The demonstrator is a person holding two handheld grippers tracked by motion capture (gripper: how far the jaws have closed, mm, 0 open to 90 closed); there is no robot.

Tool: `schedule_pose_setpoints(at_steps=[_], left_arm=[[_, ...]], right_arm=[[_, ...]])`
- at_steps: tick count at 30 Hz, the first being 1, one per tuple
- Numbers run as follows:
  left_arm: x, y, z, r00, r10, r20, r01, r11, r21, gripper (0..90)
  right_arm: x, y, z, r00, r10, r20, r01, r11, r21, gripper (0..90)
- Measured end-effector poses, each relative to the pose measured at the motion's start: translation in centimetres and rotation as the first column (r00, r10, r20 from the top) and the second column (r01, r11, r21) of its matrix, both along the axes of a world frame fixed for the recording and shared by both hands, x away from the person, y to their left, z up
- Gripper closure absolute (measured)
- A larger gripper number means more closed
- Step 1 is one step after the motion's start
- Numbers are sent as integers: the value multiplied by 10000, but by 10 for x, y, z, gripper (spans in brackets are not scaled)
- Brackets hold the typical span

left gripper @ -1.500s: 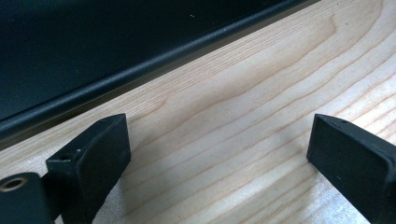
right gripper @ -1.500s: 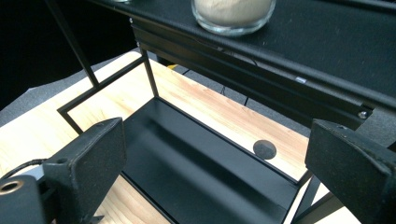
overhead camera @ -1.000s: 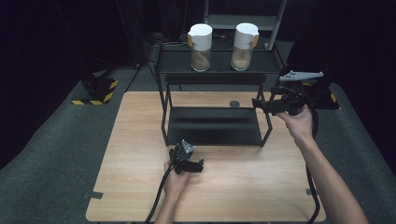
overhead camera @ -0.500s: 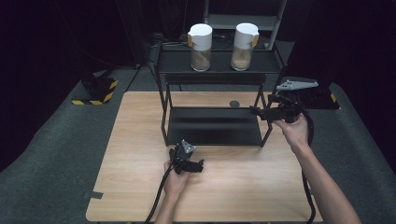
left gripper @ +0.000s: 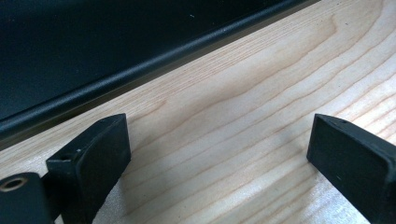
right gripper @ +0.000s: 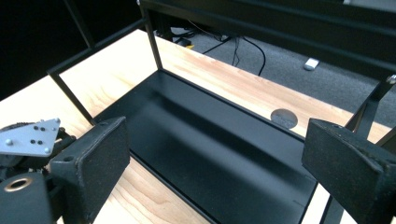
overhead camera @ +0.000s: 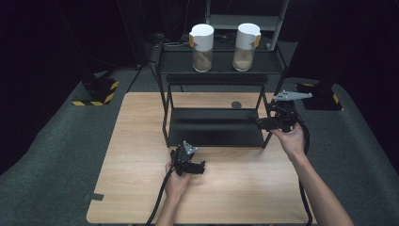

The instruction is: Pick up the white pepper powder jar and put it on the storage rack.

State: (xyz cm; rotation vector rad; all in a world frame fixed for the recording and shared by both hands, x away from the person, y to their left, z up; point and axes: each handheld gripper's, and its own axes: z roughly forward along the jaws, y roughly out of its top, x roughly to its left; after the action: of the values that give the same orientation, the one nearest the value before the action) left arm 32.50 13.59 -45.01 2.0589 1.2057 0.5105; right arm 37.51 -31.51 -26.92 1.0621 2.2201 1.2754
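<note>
Left gripper [overhead camera: 196, 168]: nearest the person, low over the bare table [overhead camera: 141, 188] just in front of the rack [overhead camera: 214, 77]; jaws spread wide with only wood grain between them, holding nothing.
Left gripper view: the rack's dark front edge [left gripper: 140, 70] crosses the top, close ahead of the jaws; the jaws [left gripper: 219, 154] look to be resting on or just above the wood, I cannot tell which.
Right gripper [overhead camera: 258, 123]: at the rack's right front leg, level with the lower shelf [overhead camera: 214, 129]; jaws wide apart and empty, aimed across that shelf.
Right gripper view: the lower shelf [right gripper: 219, 154] lies bare and black ahead of the jaws; the left gripper's grey plate [right gripper: 30, 136] shows at the shelf's far side.
Round mark [overhead camera: 236, 105]: a small dark disc on the table behind the lower shelf; what it is I cannot tell.
Left jar [overhead camera: 202, 41]: upright on the rack's top shelf, white lid on, tan filling.
Right jar [overhead camera: 247, 40]: upright beside it on the same shelf, apart from it.
Progress: judging from this, early; neither jar is touched and both sit well above and behind the grippers.
Left to do: likely reaching up to a jar, closing on it and moving it, perhaps to the lower shelf.
</note>
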Motion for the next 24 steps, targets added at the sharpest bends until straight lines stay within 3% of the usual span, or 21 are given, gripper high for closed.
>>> schedule_pose_setpoints(at_steps=[24], left_arm=[[0,0,0,10000,-7,-1,7,10000,13,61]], right_arm=[[-7,6,-43,9992,-146,-378,137,9996,-254,78]])
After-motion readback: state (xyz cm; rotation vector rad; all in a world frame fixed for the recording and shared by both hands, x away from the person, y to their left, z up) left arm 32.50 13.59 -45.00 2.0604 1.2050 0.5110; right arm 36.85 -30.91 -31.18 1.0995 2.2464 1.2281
